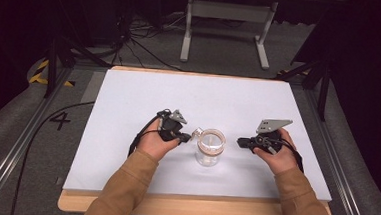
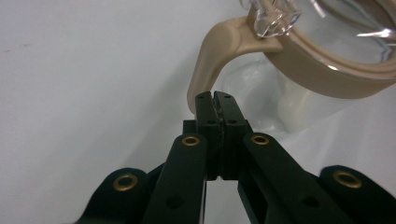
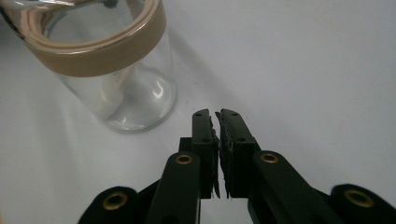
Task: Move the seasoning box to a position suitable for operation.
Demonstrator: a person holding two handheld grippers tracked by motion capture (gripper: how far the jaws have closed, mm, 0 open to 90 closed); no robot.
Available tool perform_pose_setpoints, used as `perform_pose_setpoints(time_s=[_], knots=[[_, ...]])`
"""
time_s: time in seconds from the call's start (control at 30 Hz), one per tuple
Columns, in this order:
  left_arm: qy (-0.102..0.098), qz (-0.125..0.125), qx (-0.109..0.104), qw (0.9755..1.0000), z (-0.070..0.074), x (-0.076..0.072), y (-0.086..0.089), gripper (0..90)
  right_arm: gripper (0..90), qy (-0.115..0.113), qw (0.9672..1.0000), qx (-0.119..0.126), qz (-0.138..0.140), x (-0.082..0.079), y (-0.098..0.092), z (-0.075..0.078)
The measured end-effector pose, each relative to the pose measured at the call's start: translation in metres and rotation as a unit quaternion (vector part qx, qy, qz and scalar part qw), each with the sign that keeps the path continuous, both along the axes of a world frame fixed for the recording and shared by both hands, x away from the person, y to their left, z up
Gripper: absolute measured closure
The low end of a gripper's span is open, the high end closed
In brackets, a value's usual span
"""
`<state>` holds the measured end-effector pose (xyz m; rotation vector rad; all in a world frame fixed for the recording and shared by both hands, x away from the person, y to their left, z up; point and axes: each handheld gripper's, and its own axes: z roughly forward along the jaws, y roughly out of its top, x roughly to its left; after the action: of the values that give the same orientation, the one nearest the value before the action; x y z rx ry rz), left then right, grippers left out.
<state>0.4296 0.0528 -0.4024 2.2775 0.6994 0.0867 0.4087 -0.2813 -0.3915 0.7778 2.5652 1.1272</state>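
Note:
A clear glass jar [image 1: 210,148] stands upright on the white board [image 1: 129,93], near its front middle. A beige band [image 2: 322,70] rings the jar's mouth, and a curved beige tab [image 2: 210,51] hangs from it on the left side. My left gripper [image 1: 189,136] is shut with nothing between its jaws. Its tips [image 2: 215,95] sit right beside the lower end of that tab, in the left gripper view. My right gripper [image 1: 240,140] rests a little to the right of the jar [image 3: 121,88], apart from it. Its jaws [image 3: 215,114] are shut and empty.
The white board lies on a wooden tabletop [image 1: 172,206] whose edge shows at the front. A person's forearms in tan sleeves [image 1: 123,183] come in from below. Beyond the table are a white frame stand [image 1: 228,24] and floor cables [image 1: 142,44].

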Motion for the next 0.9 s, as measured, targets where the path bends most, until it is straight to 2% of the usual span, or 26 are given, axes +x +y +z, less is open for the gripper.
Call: perform_pose_setpoints(time_s=[0.2,0.33,0.37,0.53,0.63,0.7,0.8,0.87,0.9], knots=[[0.001,0.004,0.008,1.0000,-0.001,0.002,-0.001,90.0,85.0,-0.001,1.0000,0.002,-0.005,-0.001,-0.003,0.000],[-0.002,0.002,0.003,1.0000,-0.002,0.003,-0.001,89.7,84.9,0.000,1.0000,0.000,-0.003,-0.002,-0.002,-0.001],[-0.003,0.002,0.012,0.9999,-0.001,0.002,-0.001,89.6,84.9,-0.001,1.0000,-0.001,-0.003,-0.002,-0.002,-0.001],[-0.006,0.000,0.016,0.9999,0.000,0.003,-0.002,89.3,84.9,0.000,1.0000,-0.001,-0.005,-0.003,-0.003,-0.002],[-0.012,0.001,0.011,0.9999,-0.001,0.004,-0.003,89.8,84.9,0.000,1.0000,-0.002,-0.004,-0.003,-0.002,-0.002],[-0.008,-0.004,0.013,0.9999,-0.001,0.006,-0.003,89.8,84.9,0.000,1.0000,-0.002,-0.004,-0.005,-0.002,-0.002],[-0.007,0.000,0.003,1.0000,-0.002,0.008,-0.004,89.8,84.9,0.002,1.0000,-0.003,-0.005,-0.007,-0.003,-0.003],[-0.010,-0.008,0.011,0.9999,-0.001,0.012,-0.005,89.8,84.9,0.000,1.0000,-0.004,-0.009,-0.009,-0.006,-0.003],[-0.011,-0.007,0.009,0.9999,-0.001,0.013,-0.006,89.9,84.9,0.001,0.9999,-0.004,-0.012,-0.011,-0.008,-0.003]])
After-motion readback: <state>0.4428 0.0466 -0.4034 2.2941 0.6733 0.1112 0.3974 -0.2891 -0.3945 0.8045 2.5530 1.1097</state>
